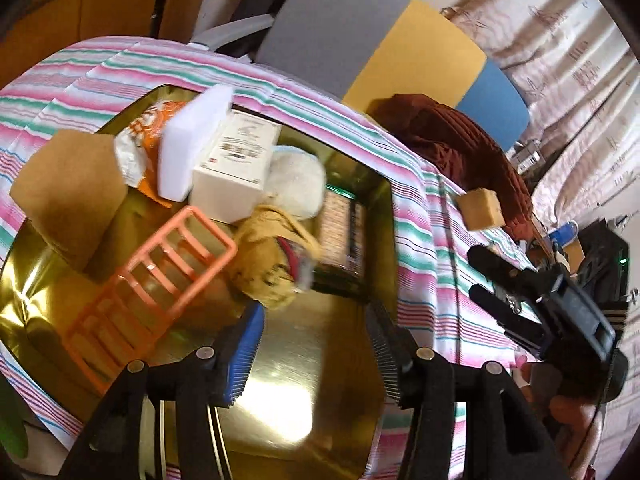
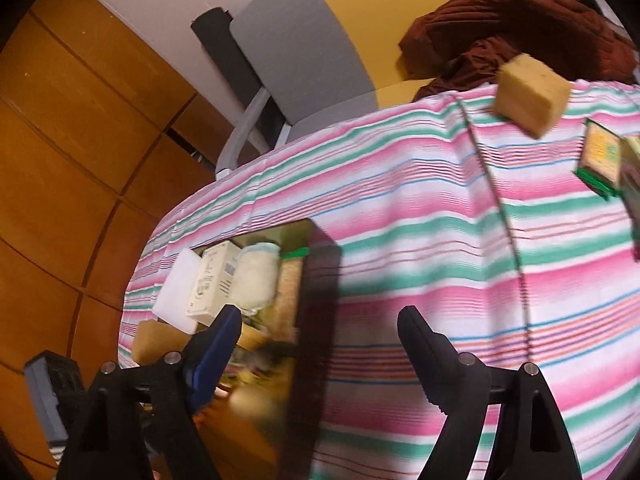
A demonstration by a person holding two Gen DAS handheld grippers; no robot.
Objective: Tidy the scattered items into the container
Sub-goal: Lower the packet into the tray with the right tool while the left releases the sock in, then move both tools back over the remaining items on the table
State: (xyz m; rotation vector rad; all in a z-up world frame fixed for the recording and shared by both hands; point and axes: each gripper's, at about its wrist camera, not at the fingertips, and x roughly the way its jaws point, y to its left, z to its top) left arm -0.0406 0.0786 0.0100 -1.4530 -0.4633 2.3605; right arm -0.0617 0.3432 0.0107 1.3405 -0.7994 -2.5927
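Note:
A gold metal container (image 1: 304, 360) sits on the striped tablecloth. It holds a brown sponge block (image 1: 68, 192), an orange plastic rack (image 1: 152, 276), a white foam block (image 1: 192, 140), a white box (image 1: 236, 164), a cream cloth (image 1: 298, 184) and a tan crumpled item (image 1: 272, 256). My left gripper (image 1: 314, 312) hangs open over the container's bare floor with nothing between its fingers. My right gripper (image 2: 320, 314) is open and empty beside the container's dark right wall (image 2: 316, 300). A yellow sponge (image 2: 532, 94) and a green box (image 2: 600, 156) lie out on the cloth.
A dark red garment (image 2: 512, 36) is heaped at the table's far edge behind the yellow sponge (image 1: 480, 210). A chair with grey, yellow and blue panels (image 1: 340, 28) stands beyond the table. Wooden wall panels (image 2: 80, 160) are on the left.

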